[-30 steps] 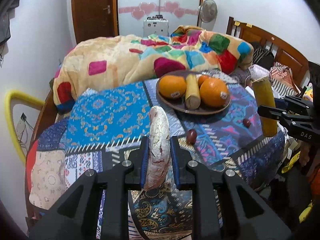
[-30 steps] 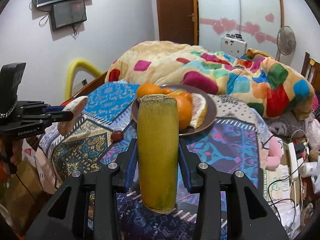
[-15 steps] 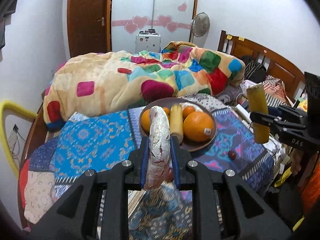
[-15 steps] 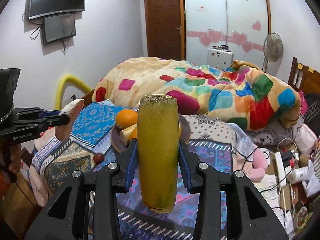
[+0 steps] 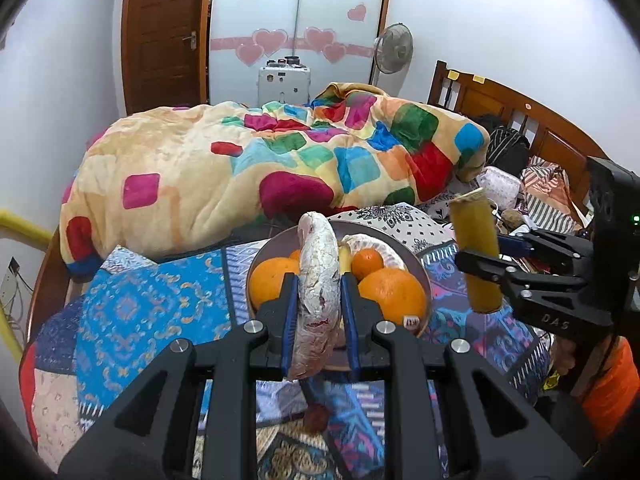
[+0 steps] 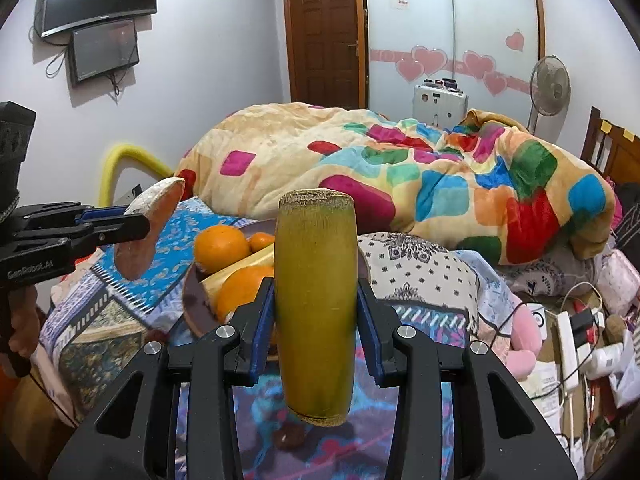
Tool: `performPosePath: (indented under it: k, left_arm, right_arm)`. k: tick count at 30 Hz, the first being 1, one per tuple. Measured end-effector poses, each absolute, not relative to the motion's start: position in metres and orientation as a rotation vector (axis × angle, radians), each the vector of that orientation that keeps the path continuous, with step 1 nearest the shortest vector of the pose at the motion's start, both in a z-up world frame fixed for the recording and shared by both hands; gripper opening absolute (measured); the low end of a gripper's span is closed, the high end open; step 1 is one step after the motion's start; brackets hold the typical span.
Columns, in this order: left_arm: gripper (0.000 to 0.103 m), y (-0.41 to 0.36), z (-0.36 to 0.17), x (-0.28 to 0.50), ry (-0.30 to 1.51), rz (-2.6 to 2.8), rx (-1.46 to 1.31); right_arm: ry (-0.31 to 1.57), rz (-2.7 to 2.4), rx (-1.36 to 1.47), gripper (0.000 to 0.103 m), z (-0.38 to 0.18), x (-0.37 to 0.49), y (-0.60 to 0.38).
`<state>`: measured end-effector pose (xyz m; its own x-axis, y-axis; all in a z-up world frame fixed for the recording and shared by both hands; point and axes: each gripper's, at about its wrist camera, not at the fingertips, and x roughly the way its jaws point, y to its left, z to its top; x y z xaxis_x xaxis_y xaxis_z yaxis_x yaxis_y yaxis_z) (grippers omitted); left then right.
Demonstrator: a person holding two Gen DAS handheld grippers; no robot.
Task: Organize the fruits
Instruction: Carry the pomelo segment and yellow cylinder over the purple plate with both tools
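My left gripper (image 5: 319, 282) is shut on a pale pomelo wedge (image 5: 318, 300), held upright just above the near edge of a brown plate (image 5: 280, 242). The plate holds oranges (image 5: 394, 294), a peeled pomelo piece (image 5: 378, 244) and a yellowish stick. My right gripper (image 6: 315, 292) is shut on a yellow-green sugarcane piece (image 6: 316, 304), upright in the air to the right of the plate (image 6: 192, 304). The left wrist view shows that cane (image 5: 476, 256) at the right. In the right wrist view the wedge (image 6: 150, 232) is at the left. A small dark red fruit (image 5: 318, 420) lies on the cloth below.
The plate rests on a patterned patchwork cloth (image 5: 132, 320) over a round table. Behind it is a bed with a colourful quilt (image 5: 280, 168) and a wooden headboard (image 5: 520, 120). Cables, a power strip (image 6: 568, 340) and clutter crowd the right. A hand (image 6: 20, 320) holds the left gripper's handle.
Both grippers have travelled with their loads still held. The plate has come closer under the left gripper's wedge. In the right wrist view the plate has slid to the left of the cane.
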<state>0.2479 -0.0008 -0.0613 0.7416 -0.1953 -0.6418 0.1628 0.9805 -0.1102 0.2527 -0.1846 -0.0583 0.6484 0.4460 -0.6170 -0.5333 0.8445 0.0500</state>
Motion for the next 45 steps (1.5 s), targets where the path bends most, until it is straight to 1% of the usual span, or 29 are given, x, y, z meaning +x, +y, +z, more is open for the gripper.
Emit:
performPosePath:
  k: [9, 16, 23, 31, 45]
  left_arm:
    - [0.021, -0.014, -0.074, 0.287, 0.743, -0.198, -0.027]
    - [0.021, -0.027, -0.081, 0.303, 0.743, -0.185, 0.001]
    - [0.020, -0.032, -0.088, 0.312, 0.763, -0.200, -0.006]
    - [0.020, -0.038, -0.094, 0.313, 0.788, -0.206, -0.003]
    - [0.020, -0.033, -0.097, 0.297, 0.778, -0.202, 0.011]
  right_arm:
    - [0.734, 0.565, -0.129, 0.035, -0.077, 0.299, -0.170]
    - [0.806, 0.587, -0.118, 0.036, -0.089, 0.327, -0.162]
    - [0.848, 0.629, -0.103, 0.036, -0.097, 0.329, -0.158]
    - [0.823, 0.623, -0.112, 0.036, -0.094, 0.325, -0.165]
    - [0.862, 0.596, -0.086, 0.035, -0.112, 0.327, -0.183]
